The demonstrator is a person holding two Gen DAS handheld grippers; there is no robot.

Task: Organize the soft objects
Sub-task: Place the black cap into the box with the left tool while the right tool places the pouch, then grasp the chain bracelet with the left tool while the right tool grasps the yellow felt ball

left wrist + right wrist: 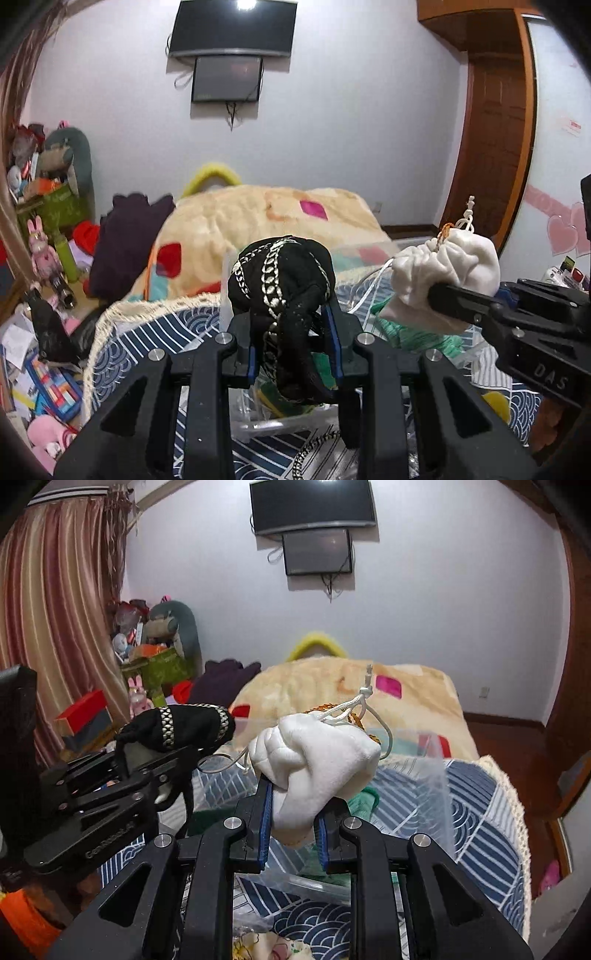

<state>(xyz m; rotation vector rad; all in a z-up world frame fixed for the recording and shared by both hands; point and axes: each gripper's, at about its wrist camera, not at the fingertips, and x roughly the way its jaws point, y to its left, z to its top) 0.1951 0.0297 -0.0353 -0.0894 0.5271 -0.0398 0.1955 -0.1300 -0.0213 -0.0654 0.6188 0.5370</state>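
Observation:
My left gripper (293, 325) is shut on a black soft pouch with silver chain trim (284, 280), held up above the bed; it also shows at the left of the right wrist view (184, 727). My right gripper (293, 812) is shut on a white drawstring pouch (317, 760), held level with the black pouch and just to its right; the white pouch also shows in the left wrist view (443, 273). Below both lie a clear plastic box (436, 760) and a green knitted item (413, 332) on a blue wave-patterned cloth (480, 812).
A beige blanket with coloured patches (266, 221) covers the bed beyond. A dark purple garment (125, 243) lies at its left. Toys, boxes and papers (48, 206) crowd the left side by the curtain. Two screens (314, 517) hang on the far wall. A wooden door (495, 129) stands right.

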